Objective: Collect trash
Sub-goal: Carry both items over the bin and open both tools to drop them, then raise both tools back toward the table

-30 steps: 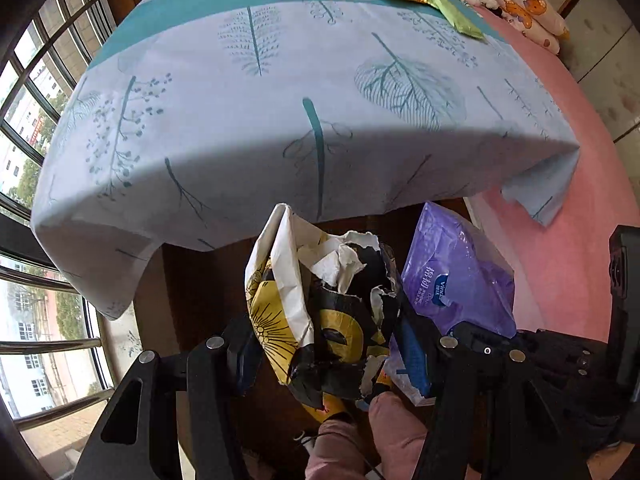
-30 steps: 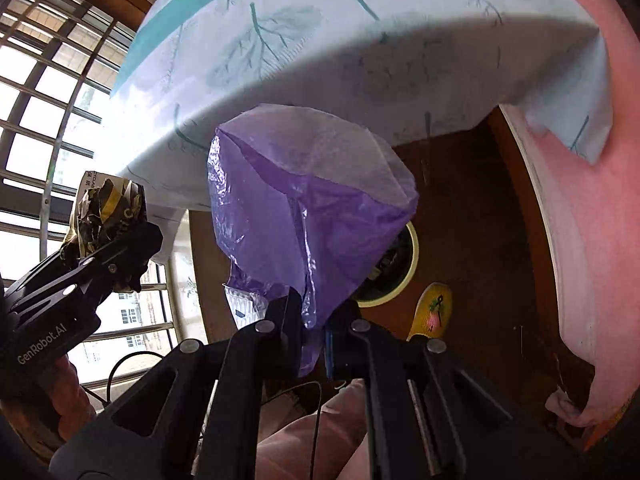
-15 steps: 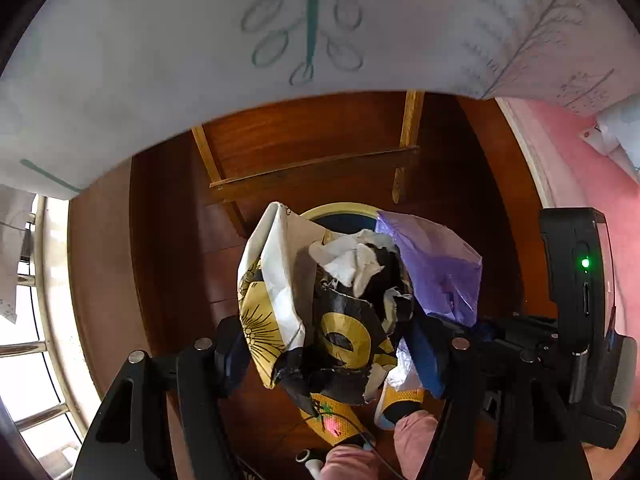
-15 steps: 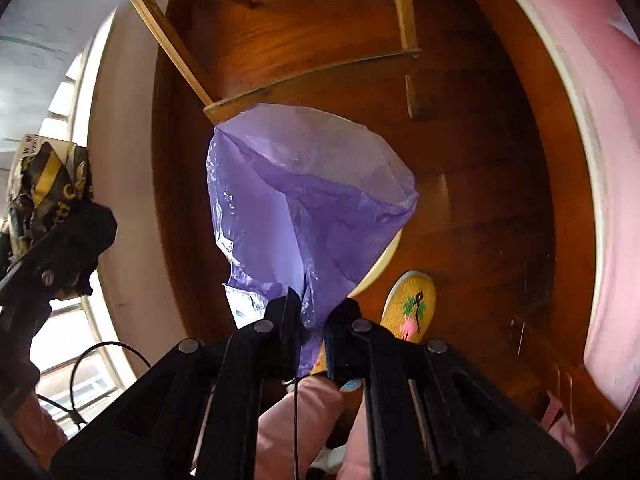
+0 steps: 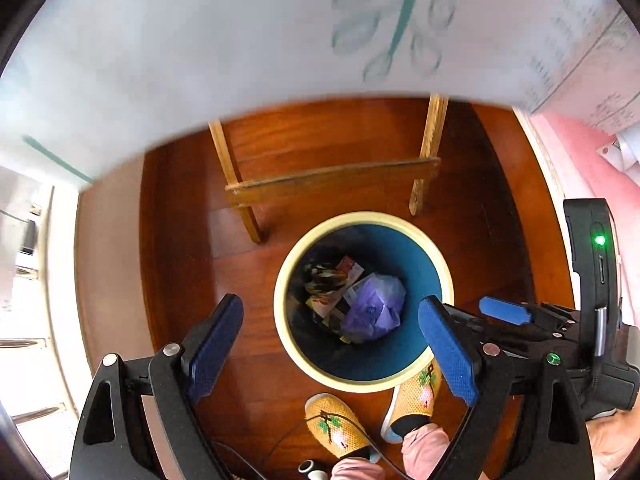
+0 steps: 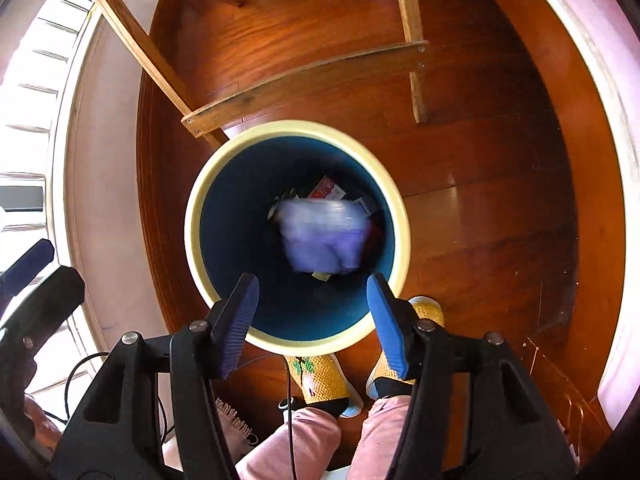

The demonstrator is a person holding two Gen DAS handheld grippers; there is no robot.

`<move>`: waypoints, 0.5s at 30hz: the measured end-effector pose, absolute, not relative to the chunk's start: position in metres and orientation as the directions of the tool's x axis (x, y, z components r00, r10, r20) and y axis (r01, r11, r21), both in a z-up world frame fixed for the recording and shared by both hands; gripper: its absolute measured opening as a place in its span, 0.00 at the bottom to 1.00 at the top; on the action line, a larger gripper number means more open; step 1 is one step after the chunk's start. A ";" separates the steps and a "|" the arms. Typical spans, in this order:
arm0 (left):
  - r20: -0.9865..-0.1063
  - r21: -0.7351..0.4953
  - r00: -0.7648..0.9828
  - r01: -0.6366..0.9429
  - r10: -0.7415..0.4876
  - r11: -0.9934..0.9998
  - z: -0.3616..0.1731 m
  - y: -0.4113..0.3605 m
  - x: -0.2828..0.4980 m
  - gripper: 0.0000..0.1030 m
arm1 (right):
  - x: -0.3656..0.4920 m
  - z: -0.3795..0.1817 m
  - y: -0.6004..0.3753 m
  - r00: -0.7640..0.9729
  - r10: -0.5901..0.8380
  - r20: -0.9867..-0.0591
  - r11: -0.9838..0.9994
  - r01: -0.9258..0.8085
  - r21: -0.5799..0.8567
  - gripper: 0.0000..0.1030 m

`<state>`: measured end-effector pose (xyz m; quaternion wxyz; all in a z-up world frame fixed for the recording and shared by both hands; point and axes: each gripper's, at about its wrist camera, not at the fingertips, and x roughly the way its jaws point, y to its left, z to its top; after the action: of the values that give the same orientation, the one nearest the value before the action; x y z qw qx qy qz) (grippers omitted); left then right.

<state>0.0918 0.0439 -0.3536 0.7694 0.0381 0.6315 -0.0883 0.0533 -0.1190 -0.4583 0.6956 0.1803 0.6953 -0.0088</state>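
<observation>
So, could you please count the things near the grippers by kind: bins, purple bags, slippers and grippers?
Bins: 1, trash bin
Purple bags: 1, purple bag inside the bin
Slippers: 2, slipper and slipper
Grippers: 2, left gripper and right gripper, both with nothing between the opening jaws
Total: 6

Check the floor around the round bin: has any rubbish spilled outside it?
Nothing stands out. The crumpled purple plastic bag and the yellow-black wrapper lie inside the cream-rimmed blue bin. No rubbish shows on the visible wooden floor around it.
</observation>
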 end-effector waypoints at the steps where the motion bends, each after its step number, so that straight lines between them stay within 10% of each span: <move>1: -0.977 -0.054 0.193 0.185 -0.090 0.981 -0.346 0.044 0.092 0.88 | 0.054 -0.452 -0.120 0.037 0.230 -0.972 0.938 0.257 0.232 0.54; 15: -0.939 0.000 0.333 0.236 -0.081 0.972 -0.185 0.056 0.079 0.88 | 0.047 -0.296 -0.110 0.163 0.192 -0.968 0.955 0.196 0.222 0.56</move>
<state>0.0788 0.0558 -0.1853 0.8137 0.0683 0.5690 -0.0974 0.0469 -0.1099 -0.2965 0.7476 0.1496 0.6471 -0.0014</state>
